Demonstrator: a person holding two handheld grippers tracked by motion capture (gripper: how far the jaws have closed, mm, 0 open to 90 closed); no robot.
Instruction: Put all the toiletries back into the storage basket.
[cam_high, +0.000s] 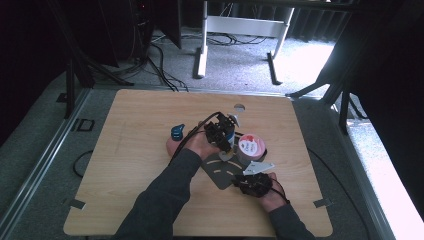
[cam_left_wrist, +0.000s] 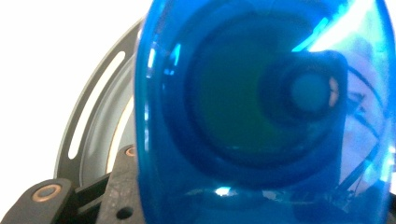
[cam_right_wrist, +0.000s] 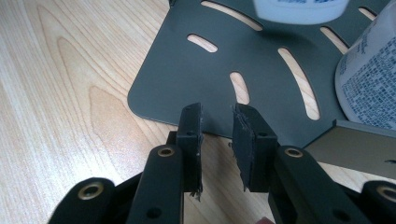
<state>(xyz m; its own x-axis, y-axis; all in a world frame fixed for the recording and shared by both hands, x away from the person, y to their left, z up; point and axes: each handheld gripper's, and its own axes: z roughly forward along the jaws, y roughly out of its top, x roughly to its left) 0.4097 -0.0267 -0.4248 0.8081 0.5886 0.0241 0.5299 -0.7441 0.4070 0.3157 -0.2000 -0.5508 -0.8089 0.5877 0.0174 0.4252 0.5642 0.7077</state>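
My left gripper (cam_high: 223, 140) hangs over the grey slotted plate (cam_high: 222, 172), beside a white tub with a red lid (cam_high: 251, 145). In the left gripper view a translucent blue piece (cam_left_wrist: 261, 112) sits right before the camera between the jaws, its left side against the one finger (cam_left_wrist: 119, 182) that shows; the other is hidden. My right gripper (cam_right_wrist: 217, 135) rests low at the plate's (cam_right_wrist: 187, 79) near edge, jaws a narrow gap apart with nothing in between. The printed white tub (cam_right_wrist: 369, 79) stands on the plate to its right.
A second blue object (cam_high: 177, 131) lies on the wooden table (cam_high: 130, 165) left of the person's left hand. A round hole (cam_high: 239, 107) marks the table's far side. A blurred white shape (cam_right_wrist: 299, 9) hangs at the right gripper view's top edge.
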